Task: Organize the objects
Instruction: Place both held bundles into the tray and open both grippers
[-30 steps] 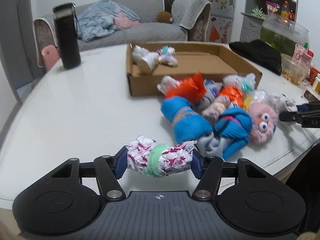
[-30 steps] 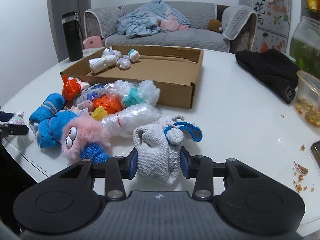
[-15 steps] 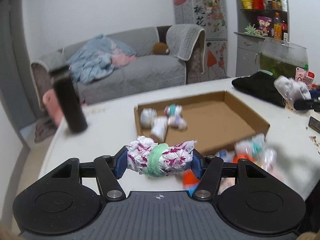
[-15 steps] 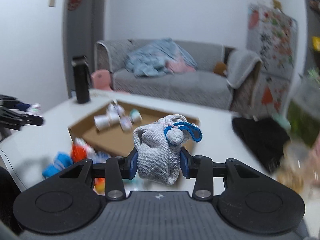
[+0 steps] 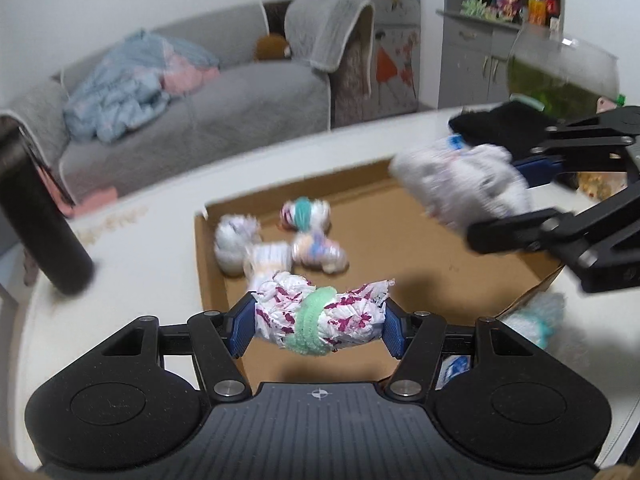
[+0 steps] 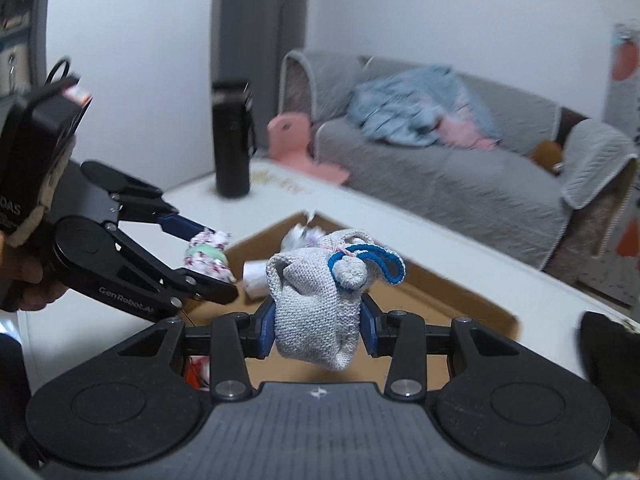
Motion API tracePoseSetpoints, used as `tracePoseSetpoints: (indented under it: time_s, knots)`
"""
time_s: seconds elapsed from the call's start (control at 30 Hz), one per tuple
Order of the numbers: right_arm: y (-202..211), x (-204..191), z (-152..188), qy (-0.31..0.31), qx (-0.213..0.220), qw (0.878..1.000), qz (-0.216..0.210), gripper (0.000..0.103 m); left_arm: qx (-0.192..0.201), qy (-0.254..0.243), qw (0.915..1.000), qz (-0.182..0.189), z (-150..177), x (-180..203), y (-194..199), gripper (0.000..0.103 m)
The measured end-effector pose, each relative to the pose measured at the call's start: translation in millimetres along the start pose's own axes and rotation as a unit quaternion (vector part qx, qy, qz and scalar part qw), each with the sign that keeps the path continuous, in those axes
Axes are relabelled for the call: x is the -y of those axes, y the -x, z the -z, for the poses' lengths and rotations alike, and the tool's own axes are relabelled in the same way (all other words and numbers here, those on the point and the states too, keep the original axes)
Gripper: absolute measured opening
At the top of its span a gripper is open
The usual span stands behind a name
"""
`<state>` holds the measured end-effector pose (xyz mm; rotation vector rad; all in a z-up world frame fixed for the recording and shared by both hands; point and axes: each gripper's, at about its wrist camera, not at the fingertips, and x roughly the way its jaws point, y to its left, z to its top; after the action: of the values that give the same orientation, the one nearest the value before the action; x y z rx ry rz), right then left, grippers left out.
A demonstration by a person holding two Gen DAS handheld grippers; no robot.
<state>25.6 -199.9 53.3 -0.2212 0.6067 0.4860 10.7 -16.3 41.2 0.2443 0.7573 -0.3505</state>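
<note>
- While held above the cardboard box [image 5: 460, 240], the left gripper [image 5: 318, 322] is clamped on a white-and-magenta sock roll [image 5: 320, 316] with a green band.
- Right gripper [image 6: 318, 316] pinches a grey sock bundle [image 6: 316, 300], over the box's far edge.
- Three small rolls [image 5: 276, 244] lie in the box's far-left corner.
- Black bottle [image 5: 40, 236] stands near the tabletop [image 5: 140, 272] left edge.

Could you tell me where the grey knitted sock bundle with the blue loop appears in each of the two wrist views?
Left wrist view: the grey sock bundle is at upper right, blurred, held in the right gripper above the cardboard box.
Right wrist view: it is at centre, clamped between that gripper's fingers.
Shared landmark: the black bottle on the table beyond the box.
</note>
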Motion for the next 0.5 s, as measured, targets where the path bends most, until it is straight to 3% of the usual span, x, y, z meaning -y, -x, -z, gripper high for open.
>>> tracePoseSetpoints:
  time_s: [0.23, 0.5]
  knots:
    - [-53.0, -6.3, -2.1, 0.059, -0.051, 0.997, -0.02, 0.038, -0.049, 0.045, 0.9978, 0.006, 5.7, -19.7, -38.9, 0.067]
    - [-82.7, -2.9, 0.7, 0.076, -0.077, 0.994, -0.034, 0.038, -0.062, 0.088, 0.9942, -0.008, 1.9, -32.1, -60.7, 0.067]
